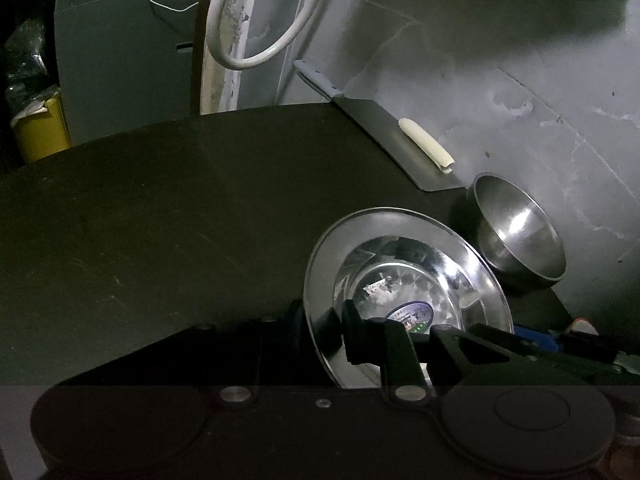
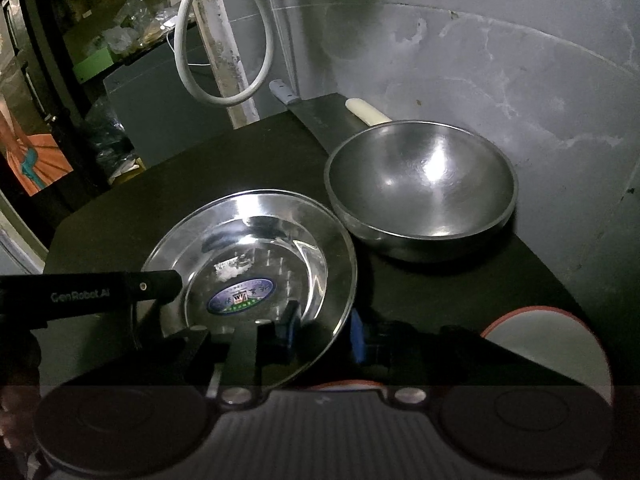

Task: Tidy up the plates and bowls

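- Counting the steel ware on the dark table (image 2: 120, 208): one shallow steel plate (image 2: 256, 248) and one deep steel bowl (image 2: 420, 184), the bowl just beside the plate on its right and farther back.
- Left of the plate, the left gripper (image 2: 172, 280) reaches in level across its rim; its black arm reads "GenRobot.AI".
- From the left wrist view, the left gripper (image 1: 416, 340) angles downward, its jaws drawn in over the plate's (image 1: 400, 240) near rim; whether the pads press it I cannot tell.
- At the plate's near right edge, the right gripper (image 2: 324, 332) tilts downward, jaws clamped on the rim, one blue pad inside and one outside.
- An oval blue sticker (image 2: 242, 295) sits in the plate's centre, its writing unreadable.
- Behind the plate lies one cleaver (image 2: 320, 120).
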A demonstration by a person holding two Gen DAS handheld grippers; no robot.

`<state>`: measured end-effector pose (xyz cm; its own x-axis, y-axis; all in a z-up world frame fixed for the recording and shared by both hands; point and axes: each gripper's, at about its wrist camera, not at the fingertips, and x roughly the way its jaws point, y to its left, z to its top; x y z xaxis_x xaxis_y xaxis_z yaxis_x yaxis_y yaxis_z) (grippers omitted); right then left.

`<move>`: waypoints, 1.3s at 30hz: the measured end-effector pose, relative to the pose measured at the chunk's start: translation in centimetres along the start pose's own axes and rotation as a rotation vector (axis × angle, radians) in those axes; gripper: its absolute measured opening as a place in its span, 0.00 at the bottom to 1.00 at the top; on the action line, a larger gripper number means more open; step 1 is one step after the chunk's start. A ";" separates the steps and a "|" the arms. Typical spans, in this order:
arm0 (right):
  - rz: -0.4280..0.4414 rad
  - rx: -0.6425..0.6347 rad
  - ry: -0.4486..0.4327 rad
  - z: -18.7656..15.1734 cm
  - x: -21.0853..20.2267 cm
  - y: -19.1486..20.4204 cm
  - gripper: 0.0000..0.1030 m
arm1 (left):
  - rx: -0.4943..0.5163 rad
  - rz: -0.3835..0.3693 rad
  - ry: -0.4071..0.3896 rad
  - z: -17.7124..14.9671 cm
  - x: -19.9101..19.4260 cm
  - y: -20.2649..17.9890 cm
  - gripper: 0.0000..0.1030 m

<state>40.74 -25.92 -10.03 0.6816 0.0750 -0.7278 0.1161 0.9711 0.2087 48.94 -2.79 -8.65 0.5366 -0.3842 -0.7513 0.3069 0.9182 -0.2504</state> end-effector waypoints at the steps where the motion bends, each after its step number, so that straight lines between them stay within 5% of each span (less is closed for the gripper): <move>1: 0.005 0.001 0.000 0.0 0.0 0.1 0.28 | 0.000 0.000 0.000 0.0 -0.1 0.0 0.20; 23: 0.091 -0.048 -0.108 -1.8 -6.6 3.8 0.26 | -0.011 0.013 -0.097 -1.8 -7.6 1.6 0.20; 39: 0.171 -0.025 -0.093 -6.2 -11.6 5.1 0.25 | 0.014 0.011 -0.081 -6.8 -13.8 2.3 0.21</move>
<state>28.93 -20.47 -4.57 0.7539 0.2191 -0.6193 -0.0242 0.9514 0.3070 36.85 5.27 -3.02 0.6016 -0.3816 -0.7018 0.3116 0.9210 -0.2337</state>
